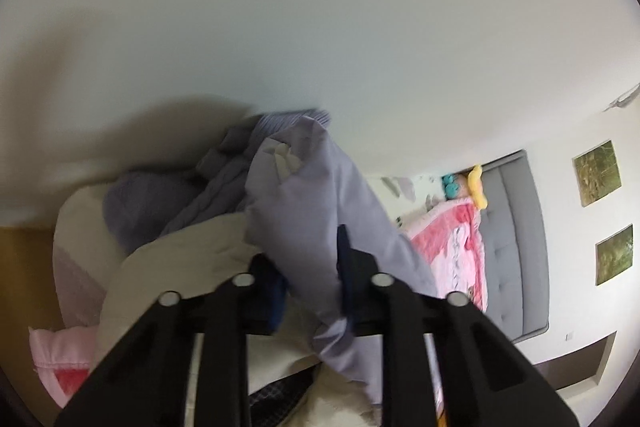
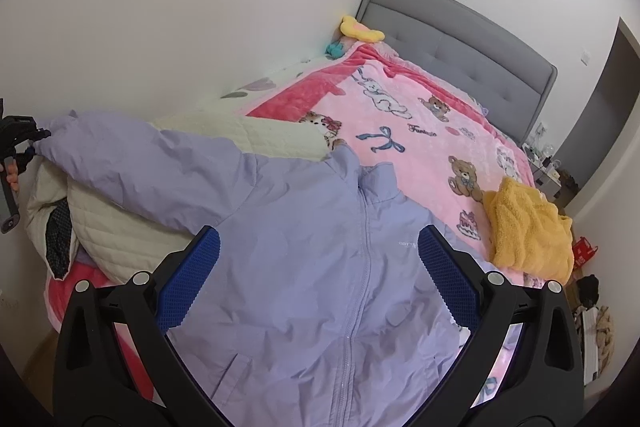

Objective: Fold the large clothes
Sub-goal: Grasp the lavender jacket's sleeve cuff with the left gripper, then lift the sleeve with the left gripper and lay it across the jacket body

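Jacket (image 2: 312, 267) overlaps cream quilt (image 2: 132, 227).

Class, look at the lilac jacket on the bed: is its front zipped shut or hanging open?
Zipped shut. On the lilac jacket, the zip runs closed from collar down the chest, both front panels meeting. Its lowest stretch is out of frame.

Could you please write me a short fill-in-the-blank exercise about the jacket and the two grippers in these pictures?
1. The left gripper is shut on the lavender jacket's ____.
2. The right gripper hovers over the lavender jacket with its jaws ____.
3. The jacket's front zipper is ____.
4. A folded ____ towel lies on the pink blanket to the jacket's right.

Missing words: sleeve; open; closed; yellow
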`<state>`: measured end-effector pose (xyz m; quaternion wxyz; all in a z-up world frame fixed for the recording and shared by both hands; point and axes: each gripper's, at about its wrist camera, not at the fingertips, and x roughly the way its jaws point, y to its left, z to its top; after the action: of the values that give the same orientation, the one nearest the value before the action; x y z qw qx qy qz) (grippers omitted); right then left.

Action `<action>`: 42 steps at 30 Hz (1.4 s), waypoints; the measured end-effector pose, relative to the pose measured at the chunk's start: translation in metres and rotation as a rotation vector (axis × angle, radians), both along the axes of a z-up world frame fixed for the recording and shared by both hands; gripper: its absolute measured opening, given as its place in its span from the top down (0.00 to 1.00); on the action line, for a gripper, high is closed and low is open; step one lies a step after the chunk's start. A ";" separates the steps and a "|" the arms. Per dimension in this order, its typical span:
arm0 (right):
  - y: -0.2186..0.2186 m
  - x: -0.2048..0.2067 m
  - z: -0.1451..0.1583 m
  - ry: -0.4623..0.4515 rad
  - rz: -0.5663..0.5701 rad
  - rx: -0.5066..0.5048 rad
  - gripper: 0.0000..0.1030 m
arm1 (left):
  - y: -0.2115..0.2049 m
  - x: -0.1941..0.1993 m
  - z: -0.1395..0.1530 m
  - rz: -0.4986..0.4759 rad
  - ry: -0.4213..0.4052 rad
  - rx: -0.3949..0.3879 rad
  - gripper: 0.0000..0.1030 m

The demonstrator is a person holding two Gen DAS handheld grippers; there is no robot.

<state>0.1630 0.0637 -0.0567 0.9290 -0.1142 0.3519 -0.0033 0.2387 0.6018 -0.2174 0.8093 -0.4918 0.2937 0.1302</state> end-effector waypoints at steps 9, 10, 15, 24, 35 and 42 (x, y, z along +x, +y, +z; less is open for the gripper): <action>-0.033 -0.023 0.009 0.003 -0.044 0.027 0.08 | -0.074 -0.015 0.116 -0.108 -0.222 0.230 0.89; -0.039 -0.025 0.010 0.001 -0.052 0.027 0.08 | -0.092 -0.017 0.134 -0.139 -0.248 0.261 0.89; -0.098 -0.042 0.013 -0.030 -0.110 0.069 0.08 | -0.210 -0.020 0.204 -0.306 -0.318 0.421 0.89; -0.263 -0.079 0.001 -0.051 -0.178 0.127 0.08 | -0.468 -0.012 0.217 -0.504 -0.236 0.621 0.90; -0.426 -0.119 -0.046 -0.032 -0.404 0.115 0.08 | -0.701 0.020 0.112 -0.810 -0.103 0.686 0.90; -0.461 -0.119 -0.108 0.025 -0.555 0.151 0.08 | -0.776 0.035 -0.014 -0.977 0.060 0.731 0.90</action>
<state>0.0441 -0.3974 -0.1648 0.8941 0.0560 0.3803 -0.2300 0.2734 -0.1743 -0.2314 0.8831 0.0133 0.4443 -0.1499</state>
